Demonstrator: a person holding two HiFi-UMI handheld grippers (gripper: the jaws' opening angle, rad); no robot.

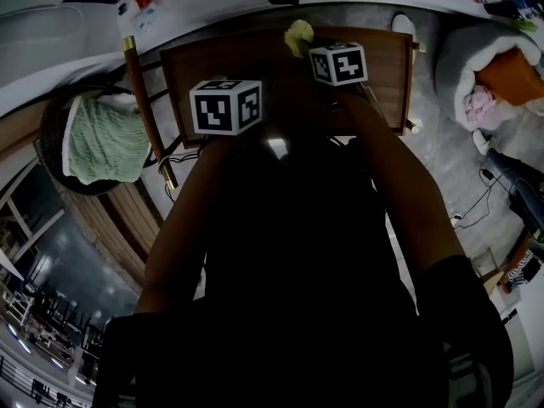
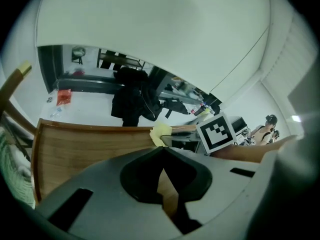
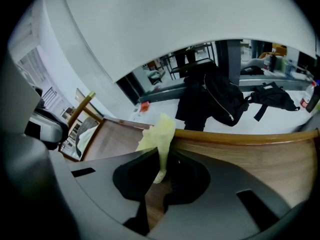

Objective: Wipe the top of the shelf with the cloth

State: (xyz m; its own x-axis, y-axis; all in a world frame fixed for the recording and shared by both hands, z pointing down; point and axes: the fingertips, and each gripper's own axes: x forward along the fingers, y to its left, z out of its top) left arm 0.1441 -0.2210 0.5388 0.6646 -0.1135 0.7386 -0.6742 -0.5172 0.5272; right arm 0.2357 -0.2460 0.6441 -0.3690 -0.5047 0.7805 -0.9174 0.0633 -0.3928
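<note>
While the right gripper (image 3: 161, 154) is pinching the cloth (image 3: 159, 131), jaws closed on its lower end, the rest is sticking out past the tips at the far edge of the shelf (image 3: 250, 154), probably ready for dragging across the wood. The left gripper (image 2: 162, 151) is hovering nearby over the shelf, jaws together and empty, likely just keeping clear. No writing is showing clearly enough to read.

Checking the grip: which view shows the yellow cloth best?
The right gripper view: the cloth sits pinched between the jaws of the right tool. Head and left gripper views show only a small yellow scrap.
</note>
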